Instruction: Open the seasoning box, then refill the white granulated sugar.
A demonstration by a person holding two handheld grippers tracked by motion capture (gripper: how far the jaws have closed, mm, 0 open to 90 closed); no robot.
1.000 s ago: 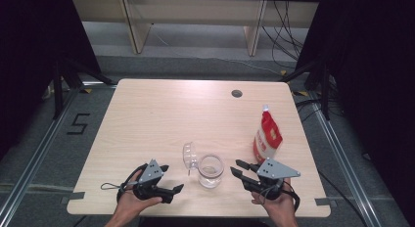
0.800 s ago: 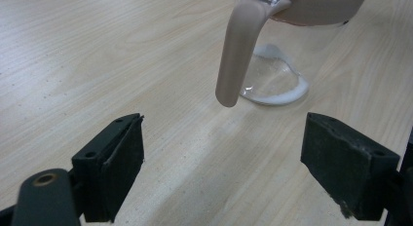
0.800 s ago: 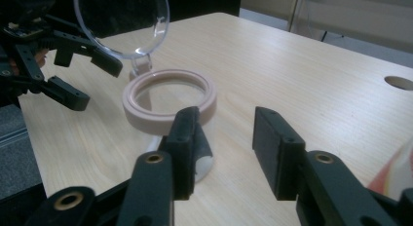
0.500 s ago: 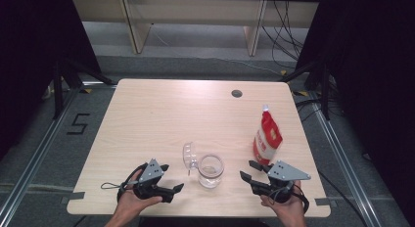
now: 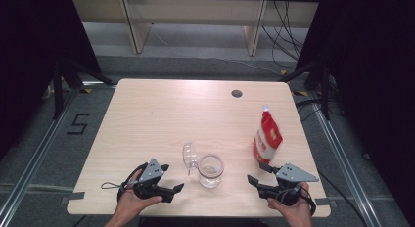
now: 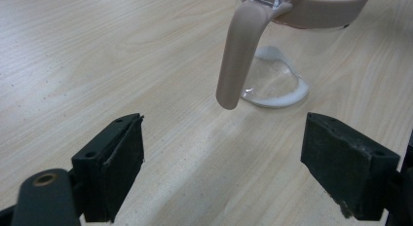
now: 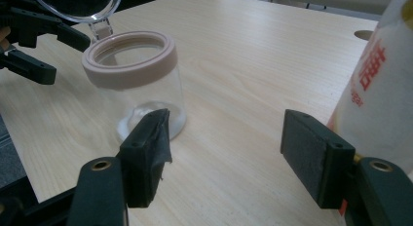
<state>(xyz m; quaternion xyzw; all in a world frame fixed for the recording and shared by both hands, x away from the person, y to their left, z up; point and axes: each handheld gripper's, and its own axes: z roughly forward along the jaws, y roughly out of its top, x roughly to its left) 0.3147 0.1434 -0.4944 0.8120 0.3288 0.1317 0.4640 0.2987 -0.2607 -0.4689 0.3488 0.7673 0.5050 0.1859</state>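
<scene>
A clear glass jar (image 5: 210,170) with a pink rim stands near the table's front, its hinged clear lid (image 5: 190,156) swung open to the left. A pink strap (image 6: 238,55) hangs from the rim (image 6: 311,4). My left gripper (image 5: 172,178) sits just left of the jar, open and empty, pointing at it (image 6: 224,172). My right gripper (image 5: 257,172) lies to the right of the jar (image 7: 134,89). Its jaws have just been opening and nothing is between them (image 7: 229,158). A red and white pouch (image 5: 267,137) stands upright beyond it, close on the right (image 7: 380,89).
The wooden table (image 5: 161,114) has a small round hole (image 5: 237,93) near its far edge. The front edge runs just under both hands. Dark floor, metal rails and a shelf frame surround the table.
My right gripper has drawn away from the jar, to the right and toward the front edge, and its jaws have spread wider. The left gripper, jar and pouch have stayed put.
</scene>
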